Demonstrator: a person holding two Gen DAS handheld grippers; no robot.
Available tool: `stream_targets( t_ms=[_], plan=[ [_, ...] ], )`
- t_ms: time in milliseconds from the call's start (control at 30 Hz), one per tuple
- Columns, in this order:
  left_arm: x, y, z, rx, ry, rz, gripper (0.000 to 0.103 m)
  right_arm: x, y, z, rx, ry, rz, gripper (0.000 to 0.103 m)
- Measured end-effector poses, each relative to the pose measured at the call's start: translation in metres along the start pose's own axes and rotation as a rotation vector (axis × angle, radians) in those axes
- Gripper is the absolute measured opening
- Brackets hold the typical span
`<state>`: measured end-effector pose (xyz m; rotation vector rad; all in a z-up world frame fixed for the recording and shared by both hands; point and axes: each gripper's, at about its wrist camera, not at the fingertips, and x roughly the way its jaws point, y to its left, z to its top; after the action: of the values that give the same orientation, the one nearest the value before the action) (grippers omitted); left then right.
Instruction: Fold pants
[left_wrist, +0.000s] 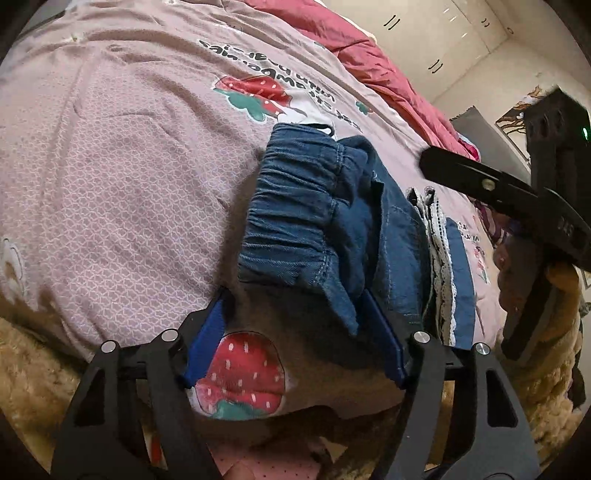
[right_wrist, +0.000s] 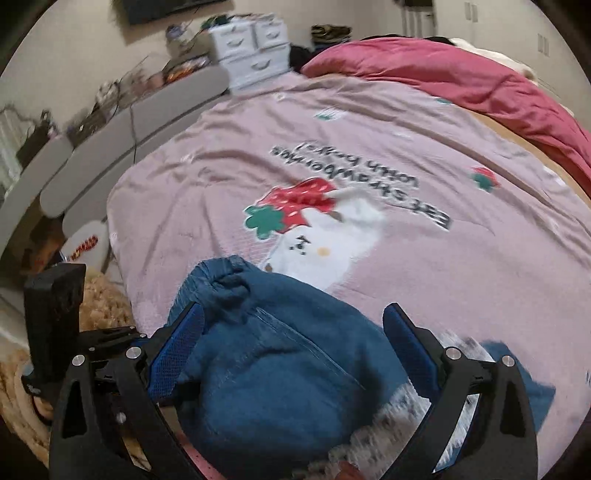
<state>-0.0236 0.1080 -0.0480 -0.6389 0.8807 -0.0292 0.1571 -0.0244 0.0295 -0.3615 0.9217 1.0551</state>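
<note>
Blue denim pants (left_wrist: 325, 221) with an elastic waistband and white lace trim (left_wrist: 441, 266) lie folded in a bundle on the pink strawberry-print bedspread (left_wrist: 129, 166). My left gripper (left_wrist: 295, 328) is open just in front of the bundle, its right pad beside the waistband corner. The right gripper shows in the left wrist view (left_wrist: 517, 206) hovering above the pants' right side. In the right wrist view my right gripper (right_wrist: 295, 339) is open with the pants (right_wrist: 273, 369) lying between its blue pads; the lace (right_wrist: 399, 417) is blurred.
A red quilt (right_wrist: 461, 81) is heaped at the far side of the bed. A grey padded headboard (right_wrist: 92, 147) and white drawers (right_wrist: 255, 48) stand at the left. A tan fluffy rug (left_wrist: 33, 369) lies by the bed's near edge.
</note>
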Motion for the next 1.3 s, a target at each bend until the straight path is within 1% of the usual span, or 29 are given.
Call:
stream_targets(
  t_ms=[200, 267, 367, 433, 500, 533, 567, 600, 667, 733, 767, 867, 933, 1067, 1133, 1200, 1300],
  plan=[
    [0.004, -0.002, 0.001, 0.025, -0.019, 0.009, 0.061, 0.031, 0.021, 0.013, -0.088, 0.073, 0.021, 0.097],
    [0.004, -0.001, 0.002, 0.026, -0.021, 0.004, 0.061, 0.039, 0.023, 0.018, -0.091, 0.084, 0.026, 0.097],
    [0.005, 0.001, 0.003, 0.023, -0.022, -0.004, 0.061, 0.05, 0.026, 0.023, -0.09, 0.105, 0.083, 0.096],
    [0.006, 0.001, 0.004, 0.022, -0.025, -0.008, 0.061, 0.059, 0.027, 0.024, -0.097, 0.138, 0.142, 0.095],
    [0.006, 0.002, 0.005, 0.021, -0.029, -0.008, 0.061, 0.071, 0.024, 0.021, -0.094, 0.171, 0.157, 0.082],
    [0.006, 0.001, 0.004, 0.02, -0.031, -0.008, 0.061, 0.075, 0.023, 0.019, -0.091, 0.185, 0.178, 0.07],
    [0.006, 0.002, 0.005, 0.017, -0.032, -0.011, 0.062, 0.078, 0.022, 0.016, -0.088, 0.192, 0.202, 0.065],
    [0.005, 0.002, 0.004, 0.014, -0.034, -0.013, 0.063, 0.078, 0.022, 0.014, -0.093, 0.188, 0.201, 0.064],
    [0.004, 0.003, 0.003, 0.007, -0.038, -0.025, 0.066, 0.072, 0.023, 0.012, -0.103, 0.171, 0.211, 0.055],
    [0.002, 0.002, 0.003, 0.013, -0.049, -0.039, 0.075, 0.066, 0.024, 0.011, -0.108, 0.158, 0.206, 0.05],
    [0.001, 0.0, 0.002, 0.019, -0.056, -0.039, 0.077, 0.061, 0.025, 0.011, -0.118, 0.145, 0.202, 0.047],
    [0.0, -0.003, 0.002, 0.022, -0.064, -0.027, 0.078, 0.047, 0.02, 0.011, -0.107, 0.114, 0.23, 0.043],
    [-0.003, -0.005, 0.003, 0.014, -0.072, -0.026, 0.08, 0.037, 0.016, 0.012, -0.088, 0.093, 0.255, 0.042],
    [-0.007, -0.016, 0.005, 0.035, -0.09, -0.02, 0.083, 0.013, 0.007, 0.01, -0.064, 0.041, 0.319, 0.041],
    [-0.004, -0.025, 0.007, 0.023, -0.077, -0.052, 0.083, 0.001, 0.004, 0.007, -0.061, 0.018, 0.343, 0.041],
    [0.0, -0.031, 0.01, 0.006, -0.054, -0.1, 0.083, -0.009, 0.002, 0.008, -0.059, -0.001, 0.355, 0.041],
    [0.011, -0.037, 0.014, -0.049, -0.006, -0.18, 0.083, -0.024, -0.007, 0.004, -0.046, -0.034, 0.377, 0.041]
  ],
)
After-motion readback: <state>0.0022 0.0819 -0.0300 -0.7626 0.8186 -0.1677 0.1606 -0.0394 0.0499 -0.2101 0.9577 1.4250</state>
